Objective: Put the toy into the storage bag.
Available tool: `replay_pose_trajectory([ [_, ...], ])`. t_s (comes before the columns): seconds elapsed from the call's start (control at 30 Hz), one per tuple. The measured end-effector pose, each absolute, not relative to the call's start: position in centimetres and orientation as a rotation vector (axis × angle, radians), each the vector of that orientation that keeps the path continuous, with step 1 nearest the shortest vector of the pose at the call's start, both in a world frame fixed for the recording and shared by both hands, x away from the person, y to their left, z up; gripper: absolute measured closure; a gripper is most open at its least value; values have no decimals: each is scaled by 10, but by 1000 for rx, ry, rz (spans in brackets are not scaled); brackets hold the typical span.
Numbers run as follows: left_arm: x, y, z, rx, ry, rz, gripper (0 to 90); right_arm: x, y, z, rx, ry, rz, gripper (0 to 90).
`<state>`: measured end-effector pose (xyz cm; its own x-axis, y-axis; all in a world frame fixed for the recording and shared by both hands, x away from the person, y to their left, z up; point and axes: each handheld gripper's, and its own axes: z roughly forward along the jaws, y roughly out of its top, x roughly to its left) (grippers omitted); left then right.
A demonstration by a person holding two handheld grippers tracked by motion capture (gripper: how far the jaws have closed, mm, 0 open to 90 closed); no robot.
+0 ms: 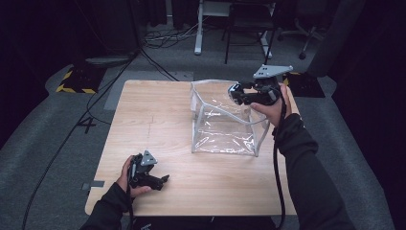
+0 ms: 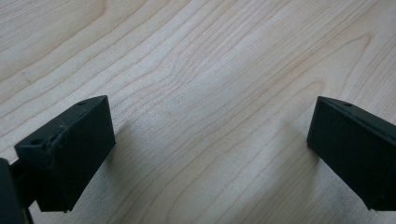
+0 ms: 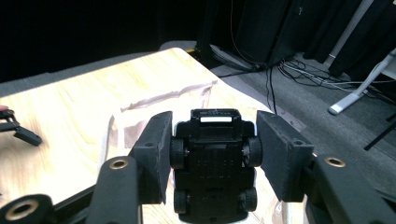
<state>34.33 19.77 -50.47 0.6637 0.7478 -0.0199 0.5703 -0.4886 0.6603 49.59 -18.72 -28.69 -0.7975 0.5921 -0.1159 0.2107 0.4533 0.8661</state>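
two claws work over one pale wooden bench. nearest the person, the left claw rests low at the bench's near left part, its black jaws spread wide with nothing but bare wood grain between them. farther off, toward the far right, stands a clear plastic bag with white edging, its mouth gaping upward. the right claw hovers at the bag's far right rim, clenched on a small black toy car, which is seen from its underside with the wheels squeezed against the pads. beyond the bench lie grey carpet and cables.
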Motion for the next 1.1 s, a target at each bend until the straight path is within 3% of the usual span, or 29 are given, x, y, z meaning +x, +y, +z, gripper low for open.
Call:
replay_pose_trajectory([
  [1.1,342,198,-505,2232,1014,349,13,523,-155,-305,786,2504,927,486],
])
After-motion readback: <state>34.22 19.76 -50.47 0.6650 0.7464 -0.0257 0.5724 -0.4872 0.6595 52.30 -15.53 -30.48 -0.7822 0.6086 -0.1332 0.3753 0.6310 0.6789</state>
